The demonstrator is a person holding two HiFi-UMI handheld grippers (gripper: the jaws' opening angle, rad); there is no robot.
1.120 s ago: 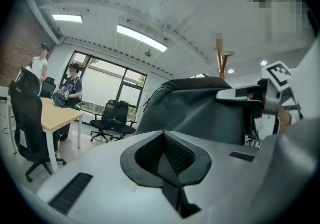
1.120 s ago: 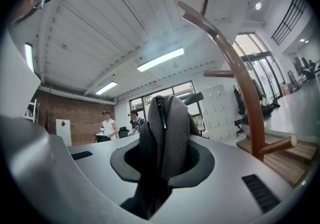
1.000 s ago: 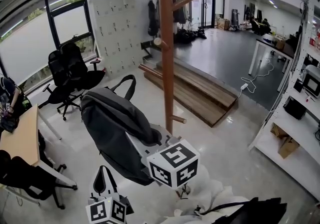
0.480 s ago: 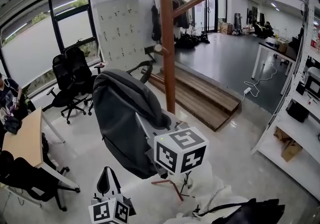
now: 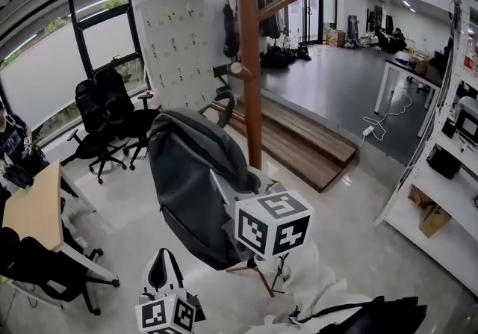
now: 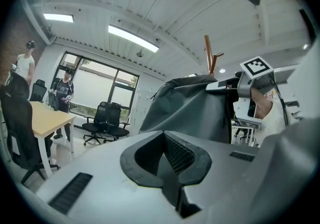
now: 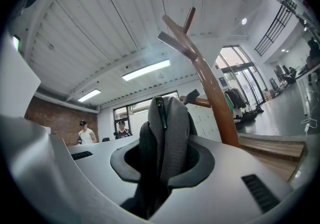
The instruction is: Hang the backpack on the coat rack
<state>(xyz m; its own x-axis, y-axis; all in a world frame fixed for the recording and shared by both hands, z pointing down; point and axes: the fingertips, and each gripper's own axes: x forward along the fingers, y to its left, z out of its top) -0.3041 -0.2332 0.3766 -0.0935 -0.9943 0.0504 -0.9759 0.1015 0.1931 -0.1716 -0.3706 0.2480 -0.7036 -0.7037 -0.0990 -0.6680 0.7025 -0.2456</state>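
Backpack (image 5: 196, 183), dark grey fabric, is held aloft just beside the tall brown wooden coat rack (image 5: 249, 63). Its top loop (image 5: 223, 103) is free, on no peg yet. Right gripper (image 7: 164, 160) is clamped on the bag's mesh fabric. Left gripper (image 6: 167, 168) sits low, jaws together, empty. Step looks like the lift to the rack. Next, probably: raise the loop over the angled peg (image 5: 281, 1), then release.

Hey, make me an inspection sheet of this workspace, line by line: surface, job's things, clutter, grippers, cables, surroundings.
Surface: pale glossy floor.
Job's things: grey backpack held up beside the wooden coat rack, not yet on a peg.
Clutter: cardboard box on a low shelf.
Grippers: right gripper shut on backpack fabric; left gripper shut, nothing between its jaws.
Cables: white cable lying on the floor.
Surroundings: office chairs, wooden platform, desk.
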